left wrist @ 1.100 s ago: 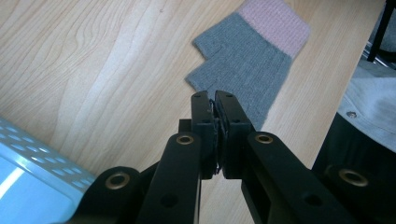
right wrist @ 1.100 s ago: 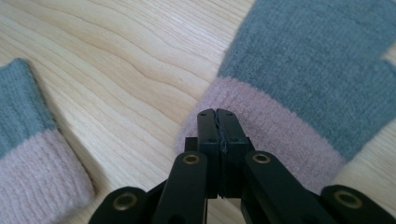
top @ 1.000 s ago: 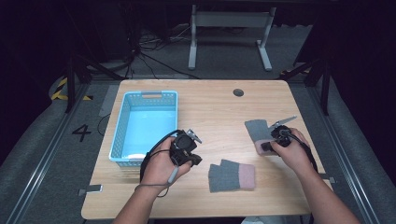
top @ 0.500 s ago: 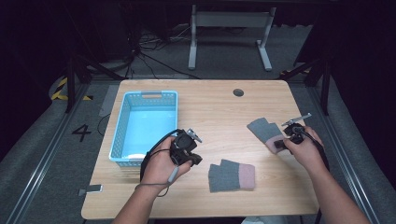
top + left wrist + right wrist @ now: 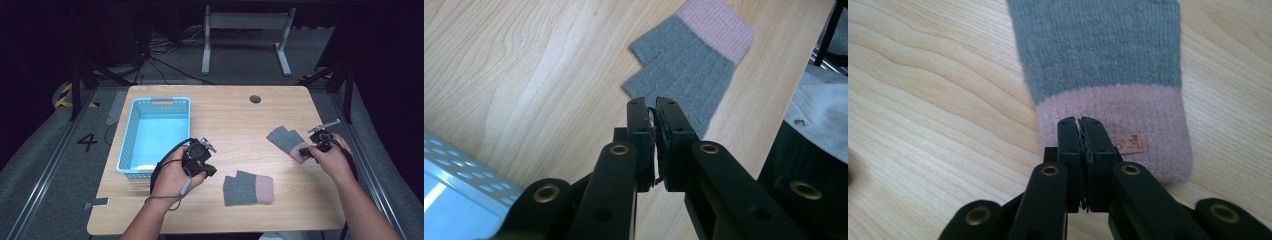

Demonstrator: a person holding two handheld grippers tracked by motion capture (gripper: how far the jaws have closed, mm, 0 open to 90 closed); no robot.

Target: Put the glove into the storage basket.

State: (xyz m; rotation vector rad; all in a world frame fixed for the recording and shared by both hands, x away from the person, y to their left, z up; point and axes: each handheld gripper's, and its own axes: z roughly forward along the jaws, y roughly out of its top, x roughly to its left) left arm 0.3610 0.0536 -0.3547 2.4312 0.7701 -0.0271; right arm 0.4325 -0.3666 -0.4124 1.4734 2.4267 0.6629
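Right gripper view: closed claw [image 5: 1079, 121] over glove's pink cuff [image 5: 1128, 120].

Light wooden table [image 5: 230, 117] on grey carpeted floor [image 5: 45, 165]; dark surroundings; metal stand [image 5: 245, 35] at 12 o'clock; hazard tape [image 5: 64, 96] at 10 o'clock

Right hand-held gripper [image 5: 306, 150]: now nearer the tabletop's [image 5: 235, 120] right edge than a second ago, jaws closed over the pink cuff in the right gripper view.

Right-hand glove [image 5: 289, 143]: shifted with it toward the right edge, turned so its grey finger end points toward the far-left corner and its cuff toward the near right.
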